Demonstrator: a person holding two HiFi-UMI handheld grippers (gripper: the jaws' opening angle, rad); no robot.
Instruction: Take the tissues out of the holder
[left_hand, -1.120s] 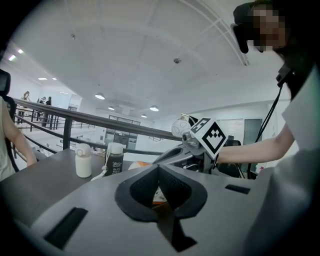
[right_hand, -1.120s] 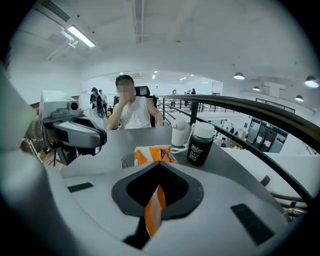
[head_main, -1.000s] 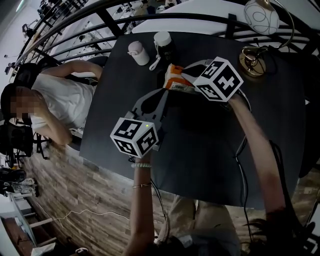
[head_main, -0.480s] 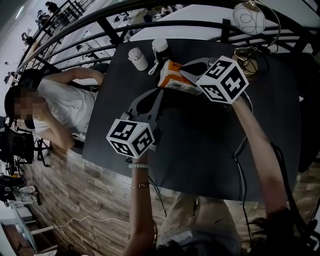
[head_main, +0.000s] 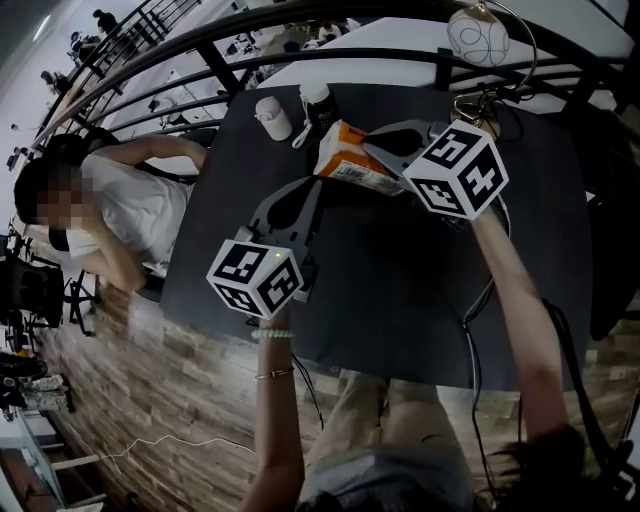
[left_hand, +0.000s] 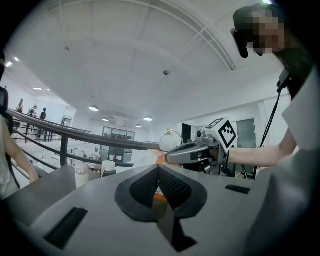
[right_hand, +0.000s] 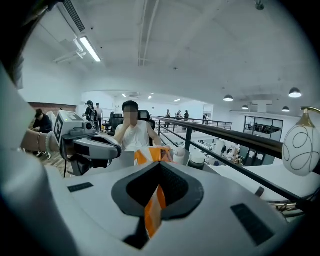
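An orange and white tissue pack (head_main: 349, 162) hangs above the far part of the dark table (head_main: 400, 290), held from both sides. My left gripper (head_main: 317, 190) reaches up from the near left and is shut on the pack's near edge. An orange sliver of the tissue pack (left_hand: 158, 198) shows between its jaws. My right gripper (head_main: 372, 146) comes in from the right and is shut on the tissue pack (right_hand: 154, 207), whose top shows beyond the jaws. In the right gripper view the left gripper (right_hand: 117, 148) sits at the left. No separate holder is visible.
A white bottle (head_main: 273, 117) and a dark jar with a white lid (head_main: 319, 99) stand at the table's far edge behind the pack. A globe lamp (head_main: 474, 34) stands at the far right. A person (head_main: 110, 212) sits at the table's left side. A black railing (head_main: 300, 50) runs behind.
Both grippers and the pack have drifted slightly toward the far side of the view, the right one also a little to the right. Both grips hold unchanged.
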